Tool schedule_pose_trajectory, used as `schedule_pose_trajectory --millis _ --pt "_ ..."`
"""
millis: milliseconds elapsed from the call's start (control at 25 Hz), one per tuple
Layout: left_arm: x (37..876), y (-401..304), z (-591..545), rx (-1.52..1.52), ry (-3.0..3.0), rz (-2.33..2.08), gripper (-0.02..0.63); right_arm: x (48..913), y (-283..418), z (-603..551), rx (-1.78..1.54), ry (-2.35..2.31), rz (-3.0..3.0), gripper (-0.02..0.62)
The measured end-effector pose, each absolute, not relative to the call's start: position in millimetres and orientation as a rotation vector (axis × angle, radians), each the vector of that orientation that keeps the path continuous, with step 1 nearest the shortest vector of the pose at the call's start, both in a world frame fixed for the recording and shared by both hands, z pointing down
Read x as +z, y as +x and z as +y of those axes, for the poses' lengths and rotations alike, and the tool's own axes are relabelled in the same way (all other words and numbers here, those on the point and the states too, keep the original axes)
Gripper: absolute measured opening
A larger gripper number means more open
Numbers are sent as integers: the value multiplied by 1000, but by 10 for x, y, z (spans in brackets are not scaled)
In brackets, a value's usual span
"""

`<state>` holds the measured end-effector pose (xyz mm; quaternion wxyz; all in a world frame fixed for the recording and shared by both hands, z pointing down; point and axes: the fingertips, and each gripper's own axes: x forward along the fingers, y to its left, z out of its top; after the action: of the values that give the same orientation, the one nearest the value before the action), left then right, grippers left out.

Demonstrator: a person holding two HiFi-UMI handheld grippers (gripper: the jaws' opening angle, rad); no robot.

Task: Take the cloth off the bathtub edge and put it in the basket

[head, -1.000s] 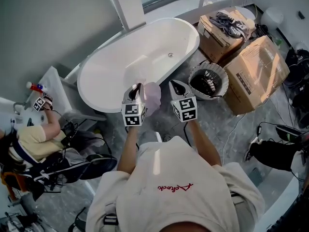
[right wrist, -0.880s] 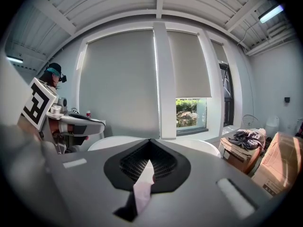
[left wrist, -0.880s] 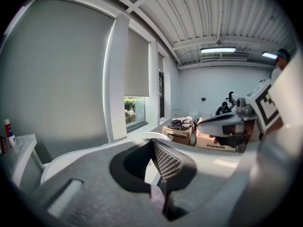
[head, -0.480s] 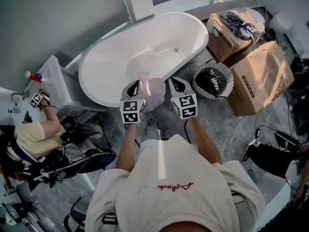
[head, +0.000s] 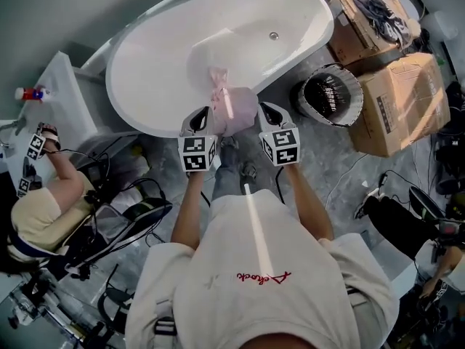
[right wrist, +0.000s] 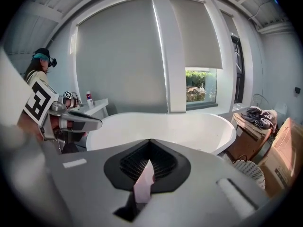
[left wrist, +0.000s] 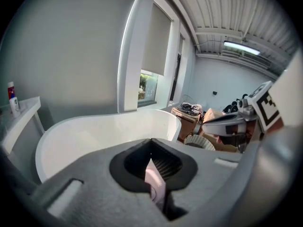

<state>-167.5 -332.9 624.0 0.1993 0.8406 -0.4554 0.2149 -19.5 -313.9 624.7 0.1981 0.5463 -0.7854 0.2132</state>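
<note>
Both the left gripper (head: pixel 205 116) and the right gripper (head: pixel 267 112) are clamped on thin edges of the cloth (head: pixel 237 107) hanging between them over the bathtub rim (head: pixel 142 124), so a jerky swing to the basket (head: pixel 332 94) beyond the right gripper could tug it loose.

Both of the person's bare arms reach forward from the chest, the left forearm (head: pixel 190 211) and the right forearm (head: pixel 305 203) running roughly parallel, elbows slightly out. The left tongs (head: pixel 203 116) and the right tongs (head: pixel 267 112) are held level and near each other, marker cubes facing up, tips pointing away from the body. Each pair of jaws is closed on a fold of the pink cloth (head: pixel 236 109), which bunches between the two tongs.
</note>
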Motion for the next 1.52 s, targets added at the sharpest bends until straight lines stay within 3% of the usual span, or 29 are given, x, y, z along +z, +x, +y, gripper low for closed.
schedule_pose_trajectory --millis 880,1120,1160,1320,1400,1520 --pt "8135 -1843 -3439 735 2069 -1034 0 8482 -770 -3216 937 1175 -1911 9" --pt "8297 -1855 -3484 749 2053 -1006 0 8821 -1004 -3378 1024 1081 -1908 465" --pt "8299 -1856 -3490 749 2054 -1003 0 8864 -1037 -3416 1008 1076 -1902 510" --pt "8293 -1880 -3536 748 2064 -999 0 9028 -1175 -3436 1018 1029 -1847 557" --pt "8303 -1904 -3558 747 2063 -1000 0 9005 -1172 -3465 1010 1042 -1832 549" --pt "8327 -1887 -3559 753 2058 -997 0 8963 -1113 -3486 1017 1067 -1816 446"
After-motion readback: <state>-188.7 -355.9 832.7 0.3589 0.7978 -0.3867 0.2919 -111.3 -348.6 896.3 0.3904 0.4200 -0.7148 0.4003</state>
